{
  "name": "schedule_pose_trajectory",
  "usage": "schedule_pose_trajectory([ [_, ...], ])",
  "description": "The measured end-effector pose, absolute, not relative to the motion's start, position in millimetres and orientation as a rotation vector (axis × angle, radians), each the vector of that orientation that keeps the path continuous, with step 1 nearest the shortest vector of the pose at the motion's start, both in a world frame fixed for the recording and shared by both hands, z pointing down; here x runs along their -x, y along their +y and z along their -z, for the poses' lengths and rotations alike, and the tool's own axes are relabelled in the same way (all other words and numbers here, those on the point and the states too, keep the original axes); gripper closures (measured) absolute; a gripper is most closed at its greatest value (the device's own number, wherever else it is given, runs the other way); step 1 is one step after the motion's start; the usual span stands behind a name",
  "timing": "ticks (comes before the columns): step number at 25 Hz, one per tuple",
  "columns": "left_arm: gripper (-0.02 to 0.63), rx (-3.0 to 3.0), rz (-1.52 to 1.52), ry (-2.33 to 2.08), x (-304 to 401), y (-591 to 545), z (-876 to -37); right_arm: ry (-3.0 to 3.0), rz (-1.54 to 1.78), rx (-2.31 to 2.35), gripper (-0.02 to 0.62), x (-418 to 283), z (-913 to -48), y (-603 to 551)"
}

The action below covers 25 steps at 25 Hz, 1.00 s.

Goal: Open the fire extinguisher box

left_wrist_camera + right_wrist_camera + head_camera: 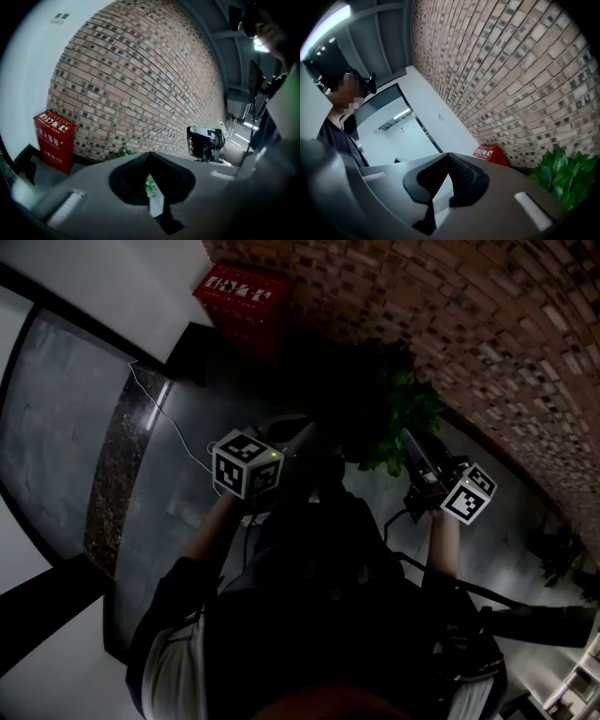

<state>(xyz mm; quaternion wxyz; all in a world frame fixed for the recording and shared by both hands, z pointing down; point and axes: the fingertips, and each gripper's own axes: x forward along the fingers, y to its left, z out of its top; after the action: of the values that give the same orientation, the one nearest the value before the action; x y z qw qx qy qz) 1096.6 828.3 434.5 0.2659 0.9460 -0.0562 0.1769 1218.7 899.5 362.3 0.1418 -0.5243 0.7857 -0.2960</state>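
Head view looks steeply down on a glossy grey tiled floor (178, 502), and the red, square-sided metal fire extinguisher box (239, 298) stands at the floor's far corner. Its back is against the brown brick wall (450, 324), just where that wall meets the plain white wall (112, 277). A leafy green potted plant (403, 418) sits along the brick wall's foot between the box and the person, apart from the box. Both tools are held out in front of the body, well short of the box. The left gripper (150, 154) has its dark jaws pressed together at the tips with nothing between them, and the right gripper (448, 155) looks closed and empty in the same way. From the left gripper view the box shows a front panel with white characters and a labelled top, both closed. No handle, latch or hinge line can be made out at this range. It is probably painted sheet steel: stiff, smooth and rather slippery under the pads, and heavy enough with its contents to stay put when a panel is pulled. The moving panel itself should be light and swing on hinges. The sensible hold is likely a thin free edge or a small pull on the front or lid, taken on the side away from the hinges. Which side that is has to be read up close, and the jaws must spread before they can take it.
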Motion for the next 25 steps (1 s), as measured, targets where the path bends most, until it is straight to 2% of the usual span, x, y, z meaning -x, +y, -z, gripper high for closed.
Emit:
schedule_pose_trajectory([
  [7,0.604,-2.532,-0.501,-0.356,-1113,791,-433,2.416,0.867,1.449,0.595,-1229,-368,849],
  [17,0.604,-2.512,-0.496,-0.552,-1158,765,-413,2.470,0.912,1.290,0.595,-1294,-379,828],
  [25,0.604,-2.494,-0.548,-0.616,-1170,771,-420,2.526,0.923,1.155,0.595,-1298,-385,816],
])
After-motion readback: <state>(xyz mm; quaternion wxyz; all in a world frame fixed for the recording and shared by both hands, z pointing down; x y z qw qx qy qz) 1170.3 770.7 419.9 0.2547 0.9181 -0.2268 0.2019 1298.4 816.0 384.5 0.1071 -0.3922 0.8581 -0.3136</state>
